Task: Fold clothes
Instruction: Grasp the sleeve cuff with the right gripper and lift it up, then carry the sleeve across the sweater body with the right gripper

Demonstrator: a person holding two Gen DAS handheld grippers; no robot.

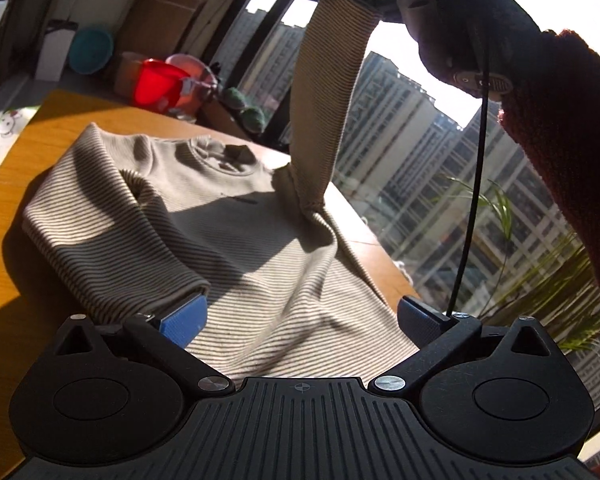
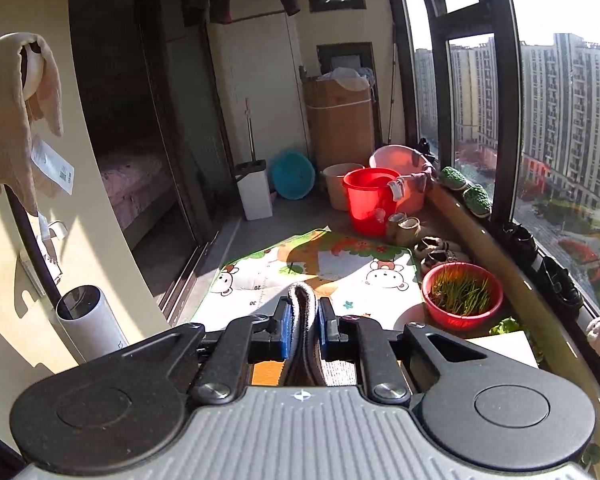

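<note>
1. My left gripper [image 1: 300, 316] hangs low over the near part of the striped sweater [image 1: 204, 216], its jaws spread wide with nothing pinched; the blue pad [image 1: 184, 320] sits just beside the cuff of the folded-in sleeve.
2. The sweater lies flat on the wooden table [image 1: 8, 240], collar toward the far edge, its right side running along the table's window-side edge.
3. One sleeve [image 1: 328, 100] is lifted off the table, rising steeply from the shoulder to the top of the left wrist view.
4. My right gripper [image 2: 303, 320] is clamped on that sleeve's cuff [image 2: 302, 304]: in the right wrist view a fold of striped fabric stands between the blue pads, which press it from both sides.
5. A gloved hand [image 1: 460, 20] with a dark red knitted sleeve [image 1: 560, 140] carries the right gripper above the table's window-side edge.
</note>
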